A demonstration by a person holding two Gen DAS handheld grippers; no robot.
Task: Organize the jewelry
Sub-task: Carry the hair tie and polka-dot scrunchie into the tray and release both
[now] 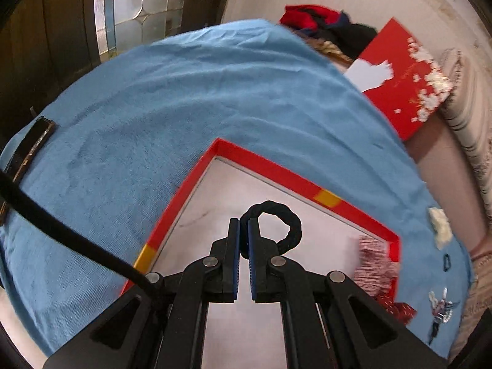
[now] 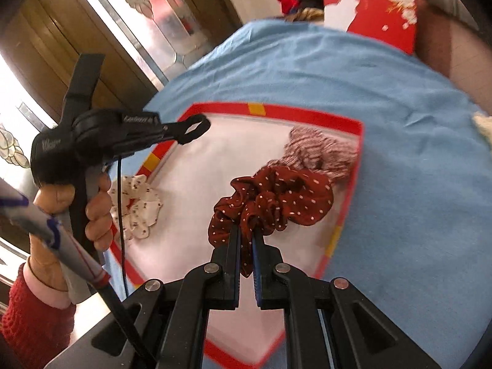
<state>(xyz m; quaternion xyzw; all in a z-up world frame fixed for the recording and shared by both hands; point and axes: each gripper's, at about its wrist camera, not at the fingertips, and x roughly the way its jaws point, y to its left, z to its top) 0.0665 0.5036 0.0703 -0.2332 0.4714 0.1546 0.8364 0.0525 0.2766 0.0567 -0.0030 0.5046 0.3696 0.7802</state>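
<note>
A red-rimmed box with a white floor (image 1: 270, 170) (image 2: 307, 113) lies on a blue cloth. My left gripper (image 1: 244, 224) is shut on a black hair tie (image 1: 289, 224), held above the box floor; it also shows in the right wrist view (image 2: 193, 129). My right gripper (image 2: 246, 230) is shut on a dark red polka-dot scrunchie (image 2: 276, 200) over the box. A pink striped scrunchie (image 2: 319, 150) (image 1: 373, 261) lies in the box's right corner. A white patterned scrunchie (image 2: 140, 203) lies at the box's left side.
The blue cloth (image 1: 184, 98) covers the surface. A red lid with white flowers (image 1: 406, 73) leans at the back right beside piled clothes (image 1: 323, 27). A black bar (image 1: 30, 147) lies at the cloth's left edge. Small trinkets (image 1: 441, 307) lie on the cloth at right.
</note>
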